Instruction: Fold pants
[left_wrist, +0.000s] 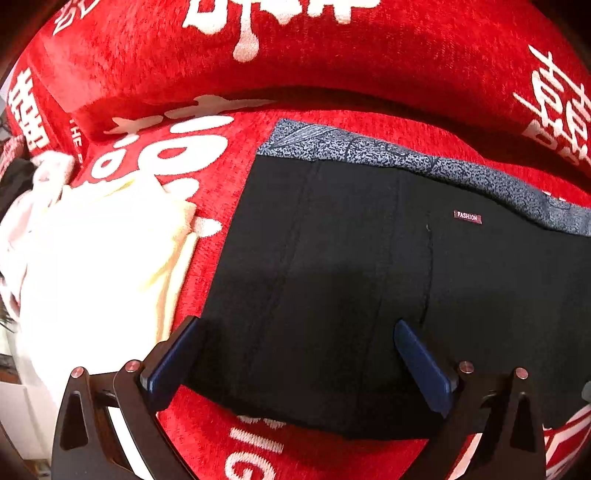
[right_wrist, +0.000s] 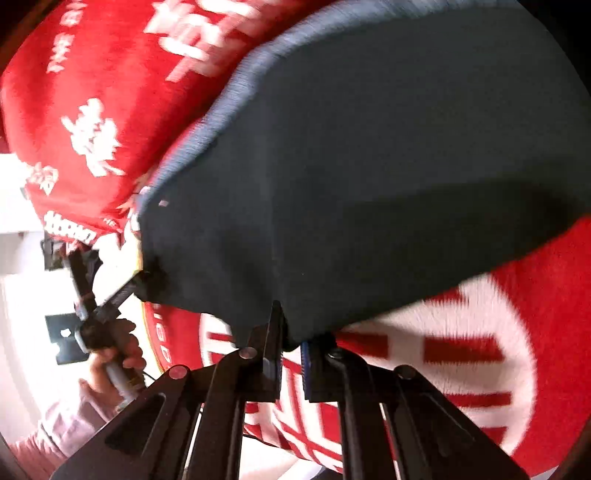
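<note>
Left wrist view: the left gripper (left_wrist: 295, 354) hovered with its jaws wide apart over the near edge of the black pants (left_wrist: 369, 280), which lay flat on a red blanket (left_wrist: 332, 66) printed with white characters. A small "FASHION" label (left_wrist: 467, 216) showed on the pants, and a grey speckled lining (left_wrist: 369, 151) edged their far side. A pile of white cloth (left_wrist: 92, 251) lay to the left, just beside the pants.

Right wrist view: the right gripper (right_wrist: 291, 354) had its jaws closed together, pinching the pants' edge (right_wrist: 369, 166) and lifting it off the blanket. At far left, a hand (right_wrist: 114, 354) held the other gripper's handle.
</note>
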